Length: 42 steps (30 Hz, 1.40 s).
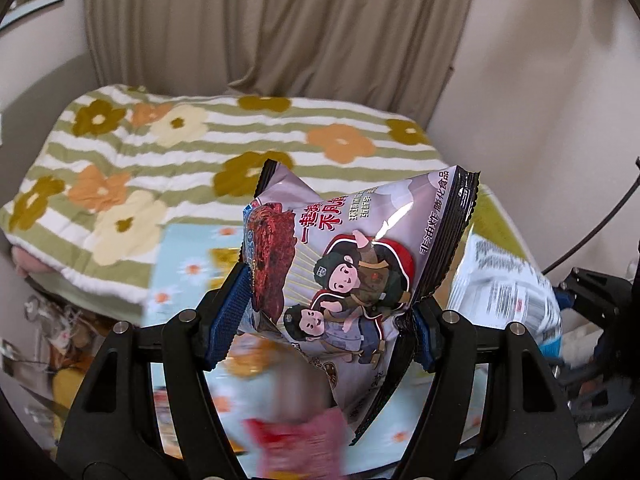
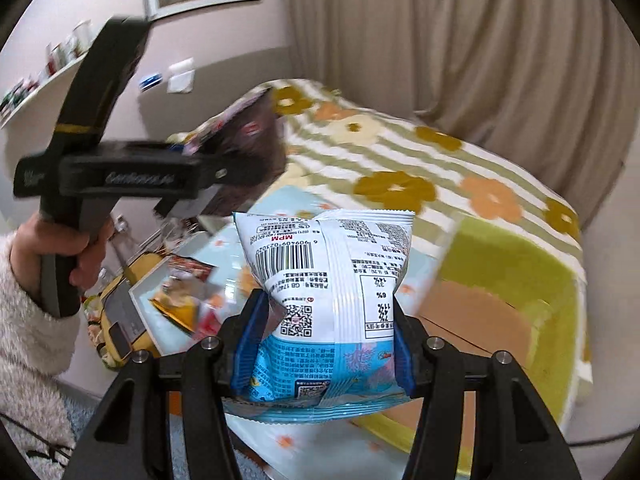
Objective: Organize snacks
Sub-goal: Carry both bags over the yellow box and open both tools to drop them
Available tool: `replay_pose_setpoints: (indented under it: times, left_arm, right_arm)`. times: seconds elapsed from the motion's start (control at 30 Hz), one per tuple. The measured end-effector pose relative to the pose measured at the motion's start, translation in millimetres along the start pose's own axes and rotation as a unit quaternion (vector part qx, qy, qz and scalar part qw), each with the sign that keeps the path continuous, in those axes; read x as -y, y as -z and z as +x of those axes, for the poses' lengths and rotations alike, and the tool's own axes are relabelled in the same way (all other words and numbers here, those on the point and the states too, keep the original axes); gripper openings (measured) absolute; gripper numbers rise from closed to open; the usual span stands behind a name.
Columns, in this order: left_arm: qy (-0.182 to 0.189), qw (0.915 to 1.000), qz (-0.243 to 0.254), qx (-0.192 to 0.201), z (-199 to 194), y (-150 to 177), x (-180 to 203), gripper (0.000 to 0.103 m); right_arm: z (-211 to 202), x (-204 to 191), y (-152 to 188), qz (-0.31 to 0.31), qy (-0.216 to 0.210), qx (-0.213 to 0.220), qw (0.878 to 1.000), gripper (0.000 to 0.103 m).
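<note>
My left gripper [image 1: 324, 316] is shut on a purple snack bag [image 1: 344, 264] with cartoon figures, held up in the air above the table. My right gripper [image 2: 324, 344] is shut on a white and blue snack bag [image 2: 328, 276], its printed back facing the camera. In the right wrist view the left gripper [image 2: 224, 168] with its purple bag [image 2: 240, 132] shows at the left, held by a hand. In the left wrist view the white and blue bag [image 1: 504, 288] shows blurred at the right. A green bin [image 2: 560, 288] with a cardboard base stands at the right.
A table with a light blue flowered cloth [image 2: 328, 444] lies below. A white tray [image 2: 160, 300] with several snack packets sits at its left. A red packet [image 1: 296, 448] is blurred below. A bed with a striped flowered blanket [image 1: 192, 152] and beige curtains [image 1: 280, 20] lie behind.
</note>
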<state>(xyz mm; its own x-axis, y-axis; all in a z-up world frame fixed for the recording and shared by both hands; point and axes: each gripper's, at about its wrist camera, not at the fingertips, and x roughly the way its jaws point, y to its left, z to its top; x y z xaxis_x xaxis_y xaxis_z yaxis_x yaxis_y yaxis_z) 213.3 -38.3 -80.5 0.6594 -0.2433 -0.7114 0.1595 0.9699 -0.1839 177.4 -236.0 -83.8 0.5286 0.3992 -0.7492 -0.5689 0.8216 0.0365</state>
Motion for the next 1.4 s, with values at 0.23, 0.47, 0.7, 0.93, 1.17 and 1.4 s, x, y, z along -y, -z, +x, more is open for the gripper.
replay_pose_setpoints:
  times: [0.23, 0.47, 0.7, 0.93, 1.17, 1.4]
  left_arm:
    - [0.040, 0.9984, 0.029, -0.028, 41.6, 1.8, 101.4, 0.067]
    - [0.067, 0.9909, 0.080, -0.086, 91.5, 8.0, 163.4, 0.067]
    - [0.059, 0.9725, 0.185, -0.128, 136.2, 21.0, 205.8, 0.067]
    - [0.057, 0.9539, 0.264, -0.131, 143.8, 33.1, 230.9, 0.067]
    - [0.032, 0.9484, 0.283, -0.139, 152.7, 40.5, 225.6, 0.093]
    - [0.030, 0.9527, 0.266, -0.145, 140.0, 45.9, 210.6, 0.094]
  right_arm:
    - [-30.5, 81.7, 29.9, 0.073, 0.055, -0.002, 0.996, 0.052]
    - [-35.9, 142.0, 52.8, 0.169, 0.088, -0.011, 0.982, 0.051]
    - [-26.0, 167.3, 63.0, 0.214, 0.104, -0.025, 0.971, 0.051]
    - [-10.2, 183.5, 63.6, 0.235, 0.102, -0.034, 0.966, 0.051]
    - [-4.1, 190.6, 63.7, 0.243, 0.097, -0.041, 0.964, 0.051]
    - [4.6, 189.4, 64.9, 0.245, 0.080, -0.056, 0.965, 0.052]
